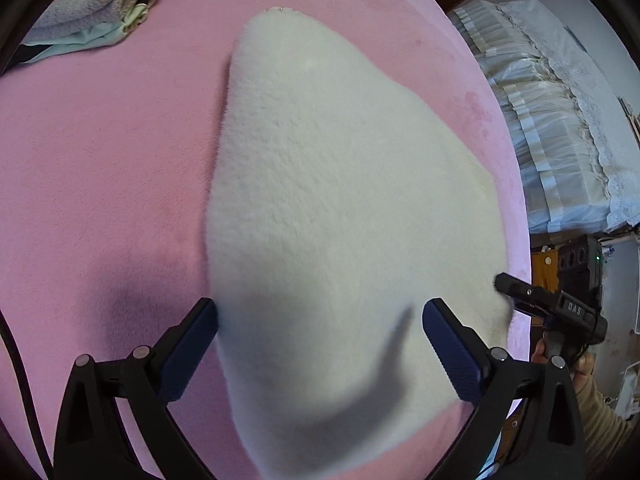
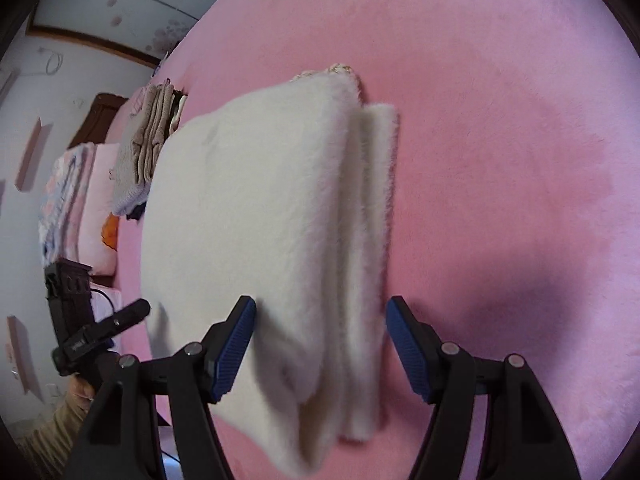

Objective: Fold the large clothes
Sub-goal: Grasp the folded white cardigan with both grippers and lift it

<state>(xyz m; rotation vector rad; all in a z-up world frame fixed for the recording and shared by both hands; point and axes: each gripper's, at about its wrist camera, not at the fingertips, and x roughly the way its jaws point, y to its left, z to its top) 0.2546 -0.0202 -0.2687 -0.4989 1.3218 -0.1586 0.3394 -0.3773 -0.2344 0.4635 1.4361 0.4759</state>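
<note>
A folded cream fluffy garment (image 1: 340,200) lies on the pink bed cover (image 1: 100,160). In the right wrist view the garment (image 2: 260,220) shows stacked layers along its right side. My left gripper (image 1: 320,344) is open, its blue-padded fingers straddling the garment's near end just above it. My right gripper (image 2: 320,344) is open too, its fingers either side of the garment's near edge. The right gripper also shows in the left wrist view (image 1: 504,284) at the garment's right edge. The left gripper shows in the right wrist view (image 2: 136,312) at the left.
A pile of folded grey-beige clothes (image 1: 92,4) lies at the far left of the bed; it also shows in the right wrist view (image 2: 144,148). A white ruffled bed skirt (image 1: 552,120) is to the right. Pink pillows (image 2: 92,208) lie beyond the pile.
</note>
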